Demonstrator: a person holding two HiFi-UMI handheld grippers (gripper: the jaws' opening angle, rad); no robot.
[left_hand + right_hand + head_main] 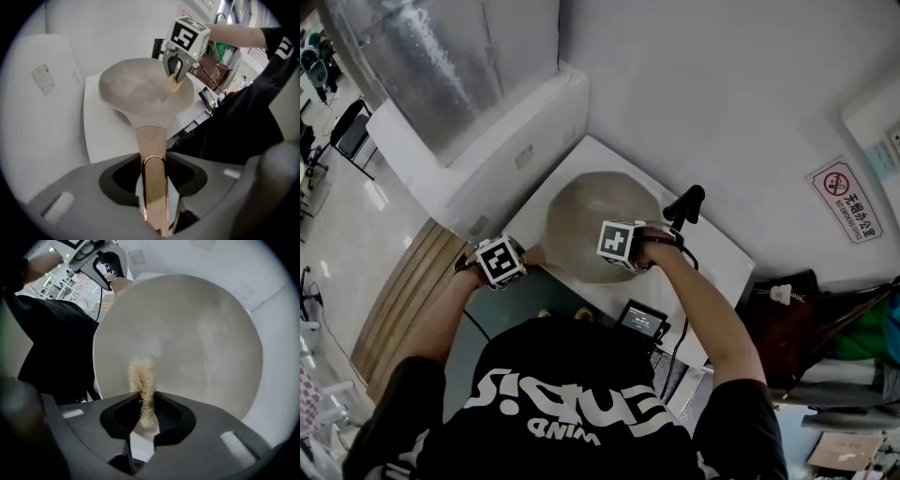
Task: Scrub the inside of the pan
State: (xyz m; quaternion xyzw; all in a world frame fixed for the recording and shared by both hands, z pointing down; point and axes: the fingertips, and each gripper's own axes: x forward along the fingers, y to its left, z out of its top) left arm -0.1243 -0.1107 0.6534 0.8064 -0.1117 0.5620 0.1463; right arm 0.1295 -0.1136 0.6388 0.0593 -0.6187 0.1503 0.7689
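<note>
Showing a no-smoking symbol, a wall sign [847, 199] hangs beyond the pan [598, 217].

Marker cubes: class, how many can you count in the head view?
2. One marker cube rides on the left tool, beside the pan; the other rides on the right tool, over the pan. None seems hidden.

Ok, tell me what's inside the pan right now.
Only a fibrous scrubber, pinched by the right gripper, down at the inner wall of the pan near its rim. The rest of the inside looks bare; the patch under the scrubber is hidden.
</note>
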